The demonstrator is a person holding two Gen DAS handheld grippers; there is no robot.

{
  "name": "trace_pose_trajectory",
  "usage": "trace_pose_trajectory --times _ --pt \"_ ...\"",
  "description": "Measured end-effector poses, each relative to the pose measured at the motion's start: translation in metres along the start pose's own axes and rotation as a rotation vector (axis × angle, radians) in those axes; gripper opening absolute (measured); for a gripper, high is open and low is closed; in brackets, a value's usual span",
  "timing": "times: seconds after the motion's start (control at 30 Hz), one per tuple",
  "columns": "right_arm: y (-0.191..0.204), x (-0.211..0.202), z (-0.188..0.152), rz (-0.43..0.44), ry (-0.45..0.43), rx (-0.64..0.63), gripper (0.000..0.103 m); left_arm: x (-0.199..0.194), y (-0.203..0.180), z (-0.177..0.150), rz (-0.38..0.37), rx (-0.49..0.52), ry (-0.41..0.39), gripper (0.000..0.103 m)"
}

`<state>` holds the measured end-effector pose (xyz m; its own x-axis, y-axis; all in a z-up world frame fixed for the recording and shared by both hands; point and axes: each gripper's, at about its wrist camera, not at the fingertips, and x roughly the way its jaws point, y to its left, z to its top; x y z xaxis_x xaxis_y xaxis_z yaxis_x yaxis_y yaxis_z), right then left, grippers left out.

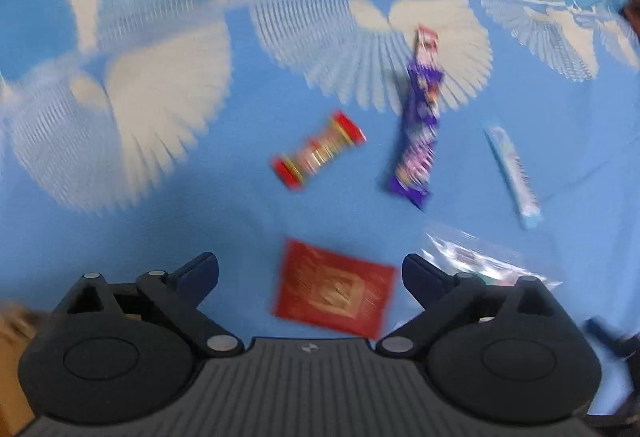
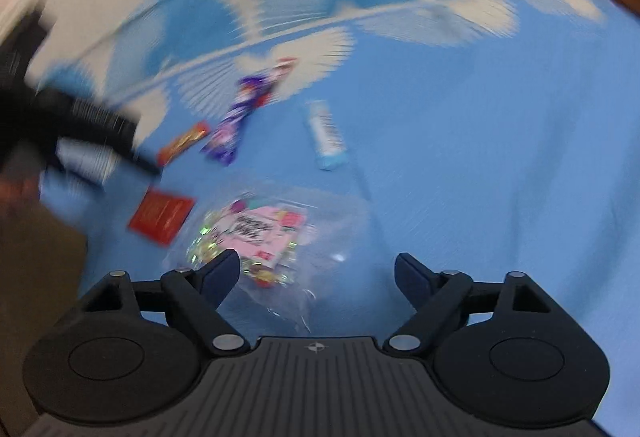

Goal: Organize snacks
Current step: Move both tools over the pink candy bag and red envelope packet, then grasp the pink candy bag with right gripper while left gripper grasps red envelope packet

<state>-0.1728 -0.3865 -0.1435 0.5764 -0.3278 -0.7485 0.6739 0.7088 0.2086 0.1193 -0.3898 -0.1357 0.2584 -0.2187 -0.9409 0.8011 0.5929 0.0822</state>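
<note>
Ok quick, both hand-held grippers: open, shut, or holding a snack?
Left hand-held gripper: open, empty, above the red packet.
Right hand-held gripper: open, empty, over the clear bag.

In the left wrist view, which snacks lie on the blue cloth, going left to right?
Red-ended candy roll → red packet → purple bar → clear bag → light blue stick.

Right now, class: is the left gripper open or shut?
Open. The left gripper has its fingers spread wide apart, gripping nothing; the red packet lies on the blue cloth beyond them.
</note>
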Motion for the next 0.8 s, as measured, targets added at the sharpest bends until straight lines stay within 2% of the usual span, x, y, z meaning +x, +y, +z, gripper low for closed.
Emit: trace_pose_trajectory --times 0.1,0.17,0.27,0.3,0.33,0.37,0.4,0.43,0.5,0.57,0.6,0.63,0.7,0.8 --pt "0.026 0.018 0.011 0.029 0.054 -0.258 0.097 0.007 0.003 0.007 0.027 0.021 0.027 0.100" --pt "0.047 0.029 0.011 0.028 0.097 -0.417 0.098 0.009 0.006 0.009 0.047 0.023 0.036 0.100" --pt "0.077 0.043 -0.003 0.050 0.104 -0.687 0.103 0.013 0.010 0.009 0.061 0.033 0.040 0.100" --pt "0.084 0.050 -0.011 0.035 0.095 -0.787 0.103 0.012 0.012 0.008 0.061 0.034 0.046 0.100" --pt "0.084 0.053 -0.017 0.045 0.060 -0.835 0.103 0.014 0.014 0.008 0.060 0.034 0.055 0.100" --pt "0.081 0.054 -0.016 0.076 0.020 -0.834 0.102 0.015 0.014 0.008 0.061 0.037 0.059 0.100" --pt "0.074 0.057 -0.010 0.103 0.037 -0.781 0.102 0.016 0.015 0.006 0.063 0.045 0.061 0.100" --pt "0.066 0.060 -0.004 0.114 0.056 -0.708 0.099 0.017 0.014 0.006 0.063 0.055 0.061 0.100" --pt "0.049 0.060 0.004 0.091 0.032 -0.590 0.087 0.019 0.013 0.004 0.057 0.074 0.064 0.100" --pt "0.037 0.056 0.008 0.074 0.012 -0.520 0.068 0.022 0.012 0.003 0.043 0.078 0.074 0.100" --pt "0.031 0.053 0.009 0.065 -0.004 -0.490 0.045 0.023 0.011 0.004 0.033 0.078 0.079 0.100" --pt "0.027 0.050 0.011 0.052 -0.017 -0.468 0.029 0.024 0.010 0.003 0.023 0.080 0.082 0.100" --pt "0.023 0.046 0.014 0.049 -0.027 -0.421 0.020 0.025 0.005 0.002 0.005 0.096 0.089 0.100" --pt "0.015 0.044 0.015 0.041 -0.035 -0.305 0.019 0.030 -0.006 0.000 -0.049 0.126 0.122 0.101"
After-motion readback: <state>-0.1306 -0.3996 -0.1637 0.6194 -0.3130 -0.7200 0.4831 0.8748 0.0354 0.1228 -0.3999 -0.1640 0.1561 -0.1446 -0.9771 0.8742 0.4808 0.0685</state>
